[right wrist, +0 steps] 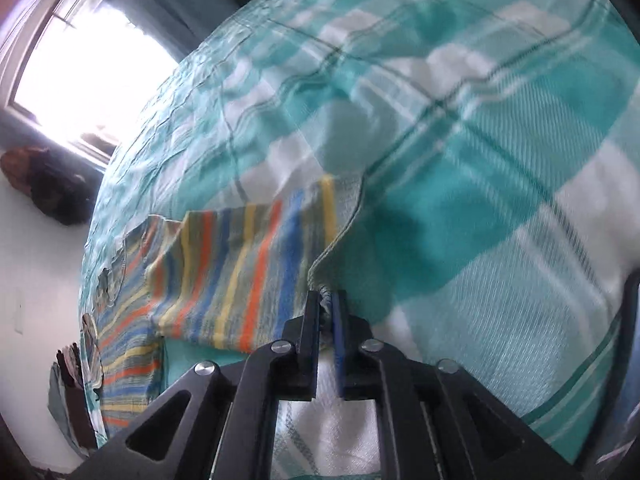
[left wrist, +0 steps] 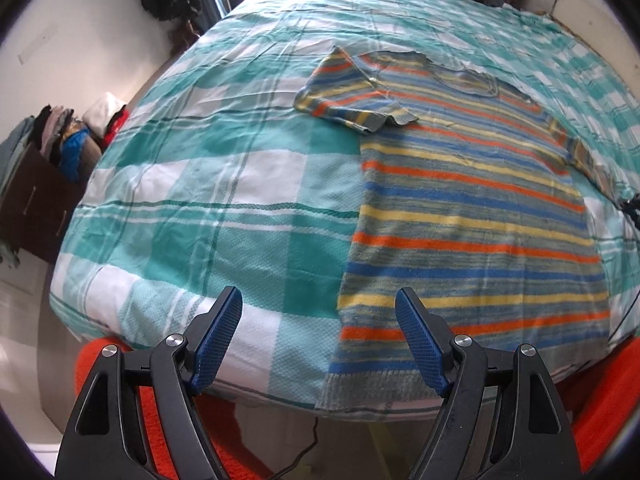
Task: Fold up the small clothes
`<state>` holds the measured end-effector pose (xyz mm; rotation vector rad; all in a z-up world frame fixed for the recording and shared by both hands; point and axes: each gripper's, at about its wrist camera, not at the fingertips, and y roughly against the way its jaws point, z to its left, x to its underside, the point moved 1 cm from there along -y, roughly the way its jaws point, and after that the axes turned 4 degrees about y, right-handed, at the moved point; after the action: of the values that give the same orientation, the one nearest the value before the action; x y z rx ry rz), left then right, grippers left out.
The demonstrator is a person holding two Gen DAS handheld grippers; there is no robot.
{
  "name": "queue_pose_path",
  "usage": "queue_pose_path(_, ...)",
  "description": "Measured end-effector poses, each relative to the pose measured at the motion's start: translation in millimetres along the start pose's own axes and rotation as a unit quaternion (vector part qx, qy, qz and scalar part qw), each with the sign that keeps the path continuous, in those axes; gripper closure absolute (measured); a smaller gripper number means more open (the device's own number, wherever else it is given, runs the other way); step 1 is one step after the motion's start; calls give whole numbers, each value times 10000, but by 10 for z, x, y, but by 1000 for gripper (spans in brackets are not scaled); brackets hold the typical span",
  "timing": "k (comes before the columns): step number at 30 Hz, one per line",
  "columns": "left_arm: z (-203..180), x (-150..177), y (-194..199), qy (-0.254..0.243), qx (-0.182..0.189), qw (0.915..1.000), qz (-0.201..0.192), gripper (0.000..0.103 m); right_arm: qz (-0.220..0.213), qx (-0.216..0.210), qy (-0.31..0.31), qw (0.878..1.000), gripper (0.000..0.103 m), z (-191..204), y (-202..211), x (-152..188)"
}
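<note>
Bright window [right wrist: 76,76], white walls [left wrist: 96,40], checked bedspread [left wrist: 192,184], dark drawers [left wrist: 36,200].

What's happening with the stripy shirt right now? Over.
Left gripper open, hovering over the hem. Right gripper shut on striped shirt corner, lifting it. Checked bedspread underneath, nothing blocking.

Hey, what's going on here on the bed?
A person with a gripper in each hand is folding a striped shirt laid out on a checked bedspread. The right gripper is shut on a corner of the shirt and has that part lifted off the bed. The left gripper hangs open above the near edge of the shirt, touching nothing. One sleeve already lies folded in over the body.
</note>
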<state>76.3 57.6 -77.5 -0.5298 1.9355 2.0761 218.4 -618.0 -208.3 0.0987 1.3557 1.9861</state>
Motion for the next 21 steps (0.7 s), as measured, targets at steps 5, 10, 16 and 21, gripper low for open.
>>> queue_pose_path(5,25,45,-41,43,-31,10000,73,22,-470,760,341,9954,84,91,271,-36)
queue_pose_path(10,-104,59,-145,-43,-9,9997,228,22,-292,129,1224,9920,84,697,81,-455)
queue_pose_path(16,-254,59,-79,-186,-96,9997,138,22,975,-702,2179,9686,85,1836,-973,-388)
queue_pose_path(21,-199,95,-61,-251,-334,9990,130,22,687,349,662,9948,103,1386,-1249,-741)
